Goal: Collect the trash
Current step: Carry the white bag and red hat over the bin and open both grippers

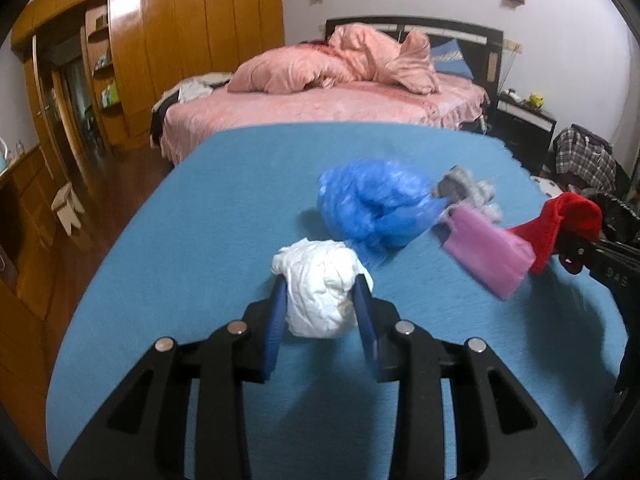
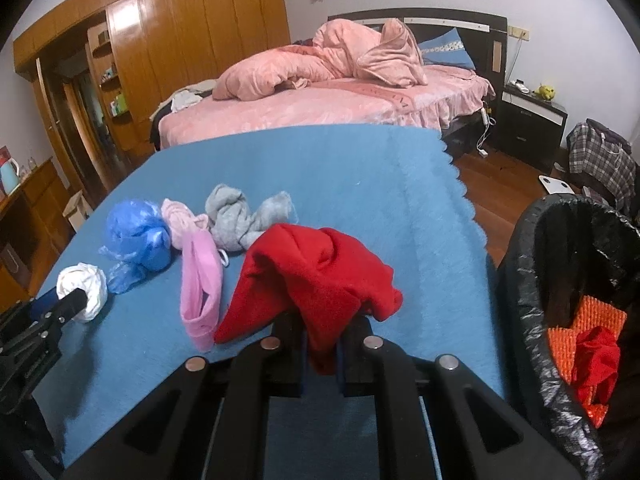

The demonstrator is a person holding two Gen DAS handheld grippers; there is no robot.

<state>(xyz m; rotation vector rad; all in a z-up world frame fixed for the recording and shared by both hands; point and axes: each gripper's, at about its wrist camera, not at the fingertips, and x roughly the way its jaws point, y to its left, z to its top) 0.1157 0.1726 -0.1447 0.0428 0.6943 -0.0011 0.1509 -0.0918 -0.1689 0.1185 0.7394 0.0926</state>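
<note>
Trash is spread over the blue-covered surface point(image 2: 360, 184): a crumpled white wad point(image 1: 320, 292) sits between the blue pads of the left tongs point(image 1: 322, 304), which grasp it from both sides just above the cloth. Red cloth point(image 2: 316, 276) hangs from the right tongs point(image 2: 320, 340), whose jaws are clenched on a fold of it, the rest draped over the fingers and lifted off the surface. Between the two lie a crumpled blue plastic bag point(image 1: 368, 208), a pink bag point(image 2: 200, 288) lying flat, a pale pink bundle point(image 2: 178, 216) and a grey cloth point(image 2: 236, 220), all close together and partly touching.

Only the right wrist view shows the bin lined with a black bag point(image 2: 532, 280) just beside the surface's right edge, with something orange and something red inside. The left wrist view shows the right tongs and red cloth from the side, at its far right, and a small pale stool point(image 1: 68, 208) on the wooden floor. Both views show the pink bed point(image 2: 320, 104) beyond.
</note>
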